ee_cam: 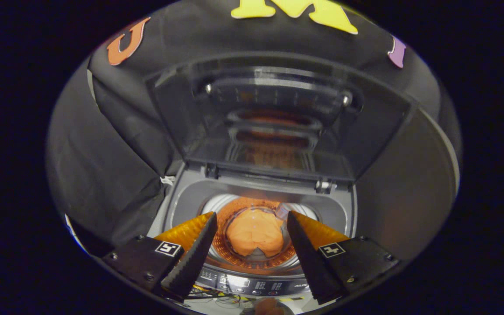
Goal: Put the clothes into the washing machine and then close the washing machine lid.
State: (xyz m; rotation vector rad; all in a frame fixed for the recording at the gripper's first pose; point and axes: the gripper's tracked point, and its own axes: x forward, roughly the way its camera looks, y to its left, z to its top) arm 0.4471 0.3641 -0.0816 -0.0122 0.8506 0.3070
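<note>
An orange garment (255, 236) lies at the bottom of the washing machine's drum (230, 214), seen from above between my fingers. My gripper (252, 218) hangs open over the tub opening, with nothing held between its orange-and-black fingers (195, 245). The dark see-through lid (274, 118) stands raised upright behind the tub, hinged at the back edge, and reflects the orange of the drum.
The machine's control panel (252, 284) runs along the front edge below my fingers, with some wires just in front of it. Black cloth walls stand close on the left and right of the machine. A grey top deck (186, 192) rings the tub.
</note>
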